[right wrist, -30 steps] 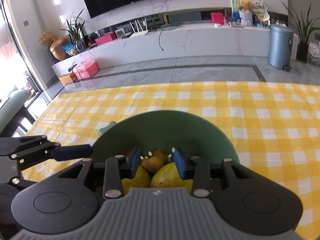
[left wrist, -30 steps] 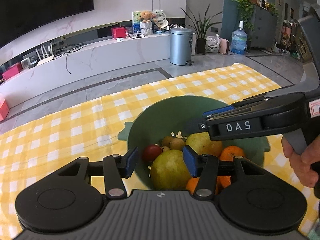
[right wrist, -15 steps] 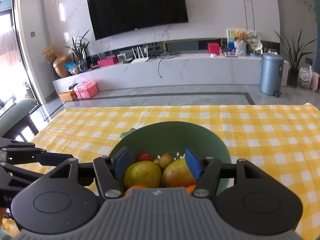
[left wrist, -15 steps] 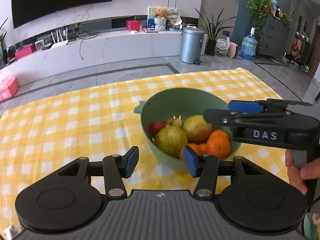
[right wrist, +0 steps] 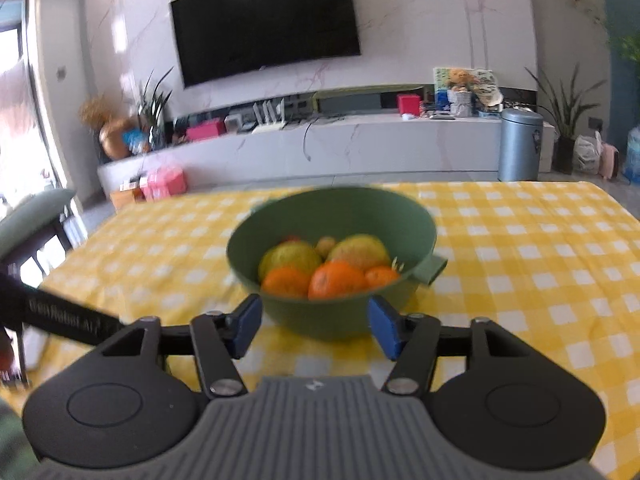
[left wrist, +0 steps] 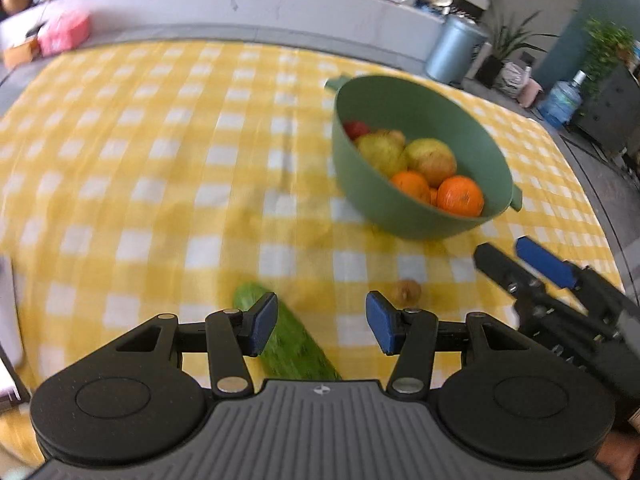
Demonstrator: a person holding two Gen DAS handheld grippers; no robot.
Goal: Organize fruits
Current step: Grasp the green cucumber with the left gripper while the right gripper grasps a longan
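Note:
A green bowl (left wrist: 404, 112) holds pears, oranges (left wrist: 460, 196), a small red fruit and a small brown one; it also shows in the right wrist view (right wrist: 332, 216). A green cucumber (left wrist: 292, 344) lies on the yellow checked cloth, partly between the fingers of my left gripper (left wrist: 322, 322), which is open and empty. A small brown fruit (left wrist: 406, 291) lies on the cloth just beyond its right finger. My right gripper (right wrist: 316, 328) is open and empty, in front of the bowl; it shows at lower right in the left wrist view (left wrist: 532, 268).
The yellow checked tablecloth (left wrist: 140, 168) covers the table. A white object (left wrist: 8, 312) lies at the left edge. Beyond the table are a TV bench, a grey bin (right wrist: 520, 144) and plants. A green chair (right wrist: 32, 216) stands at the left.
Both grippers have pulled back from over the bowl toward the near side of the table. The cucumber and a loose brown fruit have come into the left wrist view.

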